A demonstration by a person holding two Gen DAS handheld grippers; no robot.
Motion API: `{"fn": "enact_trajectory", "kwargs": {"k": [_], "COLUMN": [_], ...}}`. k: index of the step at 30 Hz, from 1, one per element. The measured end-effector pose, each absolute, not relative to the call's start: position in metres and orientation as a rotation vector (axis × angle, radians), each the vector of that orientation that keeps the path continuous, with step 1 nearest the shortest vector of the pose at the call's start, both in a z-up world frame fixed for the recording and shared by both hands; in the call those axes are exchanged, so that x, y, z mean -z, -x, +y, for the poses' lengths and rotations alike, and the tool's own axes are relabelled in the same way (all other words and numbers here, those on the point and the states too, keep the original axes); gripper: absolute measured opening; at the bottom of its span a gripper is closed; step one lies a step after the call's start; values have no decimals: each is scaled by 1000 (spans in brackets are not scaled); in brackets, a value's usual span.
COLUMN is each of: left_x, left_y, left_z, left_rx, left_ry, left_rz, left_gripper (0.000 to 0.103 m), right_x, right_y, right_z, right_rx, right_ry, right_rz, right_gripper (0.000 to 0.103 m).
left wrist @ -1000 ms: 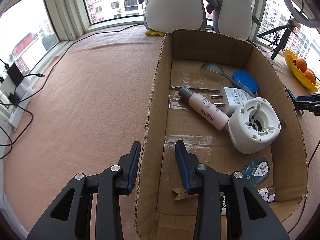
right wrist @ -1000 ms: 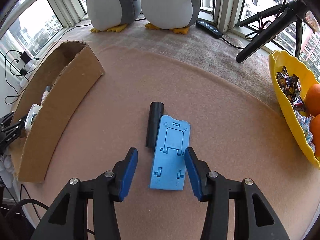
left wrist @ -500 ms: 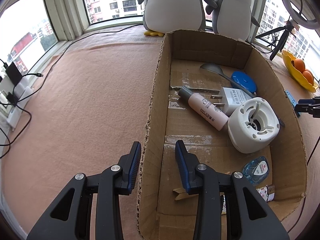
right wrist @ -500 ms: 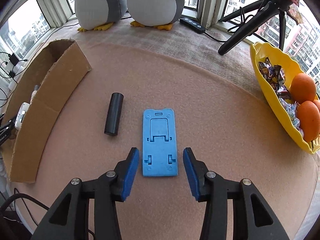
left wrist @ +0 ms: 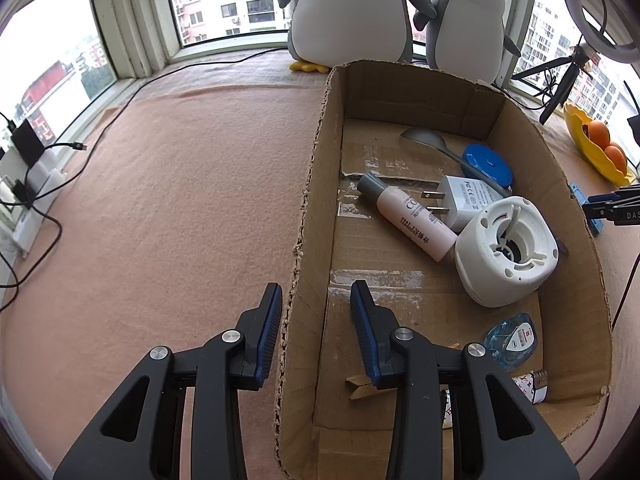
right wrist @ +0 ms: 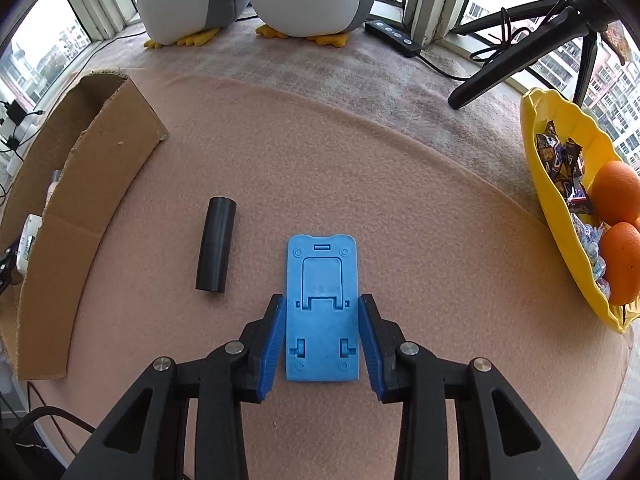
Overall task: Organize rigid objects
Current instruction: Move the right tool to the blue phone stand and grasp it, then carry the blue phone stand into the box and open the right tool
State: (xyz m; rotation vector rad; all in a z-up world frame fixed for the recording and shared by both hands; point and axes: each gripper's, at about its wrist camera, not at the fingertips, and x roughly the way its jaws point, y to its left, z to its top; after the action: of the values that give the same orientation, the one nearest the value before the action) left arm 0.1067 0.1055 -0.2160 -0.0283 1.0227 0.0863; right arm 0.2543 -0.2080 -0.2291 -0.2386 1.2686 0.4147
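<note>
Right wrist view shows the right gripper (right wrist: 322, 336) closing around the blue phone stand (right wrist: 321, 308), whose long axis runs straight ahead between the jaws, pads not yet pressing.

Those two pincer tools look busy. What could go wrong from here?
The right gripper is closing its jaws on the flat blue phone stand; it is thin and lies flat on the cloth, so it might slip out when lifted. The black cylinder beside it could roll if bumped. The left gripper straddles the cardboard box wall; a tug could shift the box.
</note>
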Motion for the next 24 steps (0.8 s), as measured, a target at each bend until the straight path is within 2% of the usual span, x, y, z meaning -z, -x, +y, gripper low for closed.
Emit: {"fn": "enact_trajectory", "kwargs": {"k": [24], "left_x": [216], "left_y": [-107], "left_z": [105], "left_rx": [-88], "left_ry": [26], "left_rz": [1019], "left_gripper": [36], "right_x": [207], "right_y": [-226], "right_z": [-214], "right_rx": [-396], "right_ry": [195], "right_rz": [1195], "right_gripper": [33]}}
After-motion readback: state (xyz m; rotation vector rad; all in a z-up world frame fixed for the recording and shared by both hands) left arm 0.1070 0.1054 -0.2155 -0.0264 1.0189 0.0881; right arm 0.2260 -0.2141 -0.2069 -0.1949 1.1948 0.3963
